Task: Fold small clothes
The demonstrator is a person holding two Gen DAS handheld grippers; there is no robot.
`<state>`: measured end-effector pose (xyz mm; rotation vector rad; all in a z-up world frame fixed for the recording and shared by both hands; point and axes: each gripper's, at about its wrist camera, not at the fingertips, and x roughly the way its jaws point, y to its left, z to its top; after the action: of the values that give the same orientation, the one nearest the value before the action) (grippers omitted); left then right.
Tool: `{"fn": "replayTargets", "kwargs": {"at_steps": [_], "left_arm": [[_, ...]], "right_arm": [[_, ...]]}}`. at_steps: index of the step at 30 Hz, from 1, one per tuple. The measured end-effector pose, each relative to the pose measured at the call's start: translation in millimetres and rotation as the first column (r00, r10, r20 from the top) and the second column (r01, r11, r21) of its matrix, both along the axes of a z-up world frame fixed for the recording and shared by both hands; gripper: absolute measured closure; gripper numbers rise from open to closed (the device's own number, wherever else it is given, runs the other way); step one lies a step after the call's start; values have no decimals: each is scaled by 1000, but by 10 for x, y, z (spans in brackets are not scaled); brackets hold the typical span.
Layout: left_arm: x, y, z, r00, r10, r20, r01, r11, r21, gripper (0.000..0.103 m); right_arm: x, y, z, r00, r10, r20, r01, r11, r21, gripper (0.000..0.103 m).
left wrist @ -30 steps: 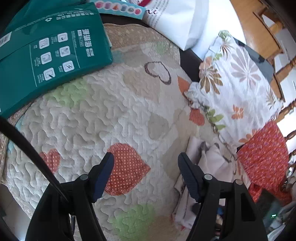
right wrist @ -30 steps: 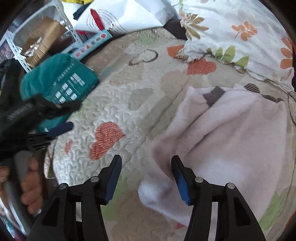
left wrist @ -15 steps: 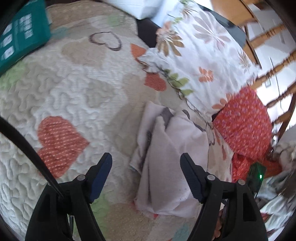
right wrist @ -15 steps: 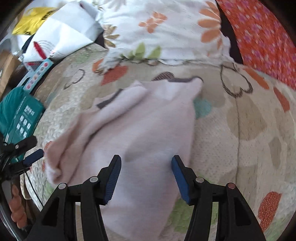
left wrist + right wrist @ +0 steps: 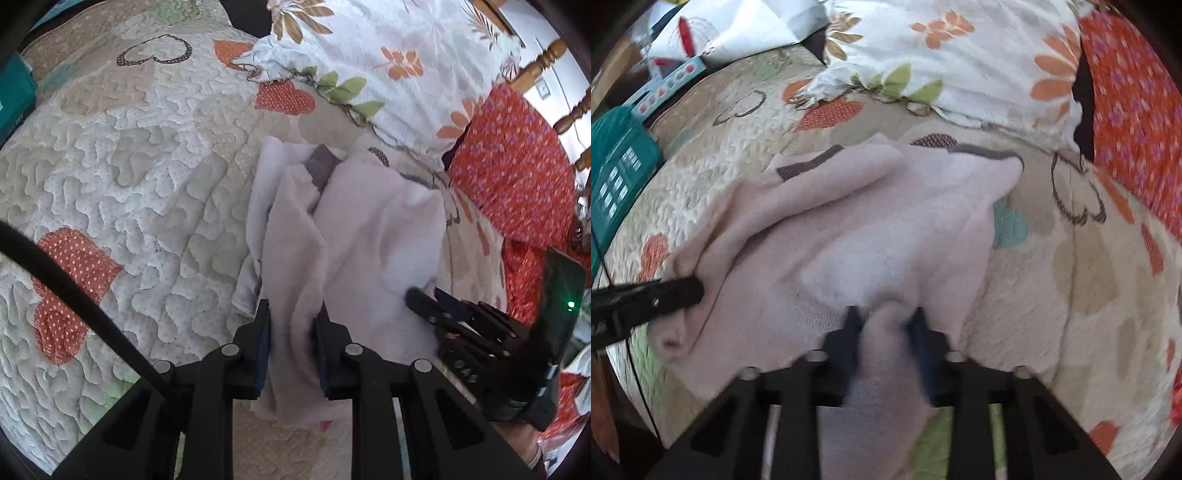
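A small pale pink garment [image 5: 354, 236] with a grey trim lies crumpled on a quilted heart-print cover [image 5: 140, 177]. My left gripper [image 5: 291, 325] is shut on a fold at the garment's near left edge. In the right wrist view the garment [image 5: 871, 221] fills the middle, and my right gripper [image 5: 886, 321] is shut on a pinch of its near edge. The right gripper also shows in the left wrist view [image 5: 436, 299], at the garment's right side. The left gripper shows in the right wrist view [image 5: 679, 291], at the garment's left edge.
A floral pillow [image 5: 388, 62] lies behind the garment, with red patterned fabric [image 5: 517, 166] to its right. A teal package [image 5: 617, 173] and a white bag [image 5: 738, 26] sit at the far left. Wooden chair spindles [image 5: 550, 59] stand beyond.
Both grippers moved in onto the garment and closed from open. The left now pinches the left edge, the right the near edge.
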<state>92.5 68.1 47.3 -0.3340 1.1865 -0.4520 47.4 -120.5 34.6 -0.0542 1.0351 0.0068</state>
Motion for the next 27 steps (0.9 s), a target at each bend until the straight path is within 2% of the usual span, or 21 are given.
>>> {"fn": "replayTargets", "kwargs": {"at_steps": [3, 6, 8, 10, 12, 15, 17, 20, 23, 27], "left_arm": [[-15, -5, 46, 1000, -6, 6, 7, 998, -68, 83], [-30, -115, 45, 999, -35, 3, 35, 995, -91, 83], [-50, -191, -16, 999, -45, -15, 45, 998, -37, 83], [-50, -237, -126, 999, -37, -38, 40, 997, 61, 83], [-63, -230, -185, 998, -35, -46, 40, 995, 96, 83], [-68, -177, -178, 998, -31, -46, 34, 996, 79, 83], [-66, -143, -169, 998, -27, -49, 30, 997, 70, 83], [-28, -78, -162, 997, -17, -74, 19, 999, 26, 79], [-5, 42, -128, 996, 2, -92, -5, 1000, -28, 72], [20, 304, -49, 994, 81, -79, -85, 995, -52, 59]], "right_arm": [[-57, -191, 122, 1000, -25, 13, 25, 1000, 12, 91], [-143, -428, 111, 997, -81, 15, 81, 997, -6, 93], [-182, -575, 19, 993, -118, 4, 118, 993, -24, 94], [-213, -627, -43, 995, -104, -10, 104, 995, 5, 92], [-249, -612, 25, 997, -74, 4, 74, 997, 13, 88], [-326, -536, 247, 997, -55, 56, 56, 998, -19, 79], [-390, -462, 448, 990, -45, 133, 50, 998, -30, 70], [-379, -346, 580, 985, -22, 174, 19, 1000, 22, 70], [-174, -189, 489, 992, 18, 123, -30, 995, 97, 70], [169, 30, 237, 997, 30, 67, -35, 996, 80, 75]]}}
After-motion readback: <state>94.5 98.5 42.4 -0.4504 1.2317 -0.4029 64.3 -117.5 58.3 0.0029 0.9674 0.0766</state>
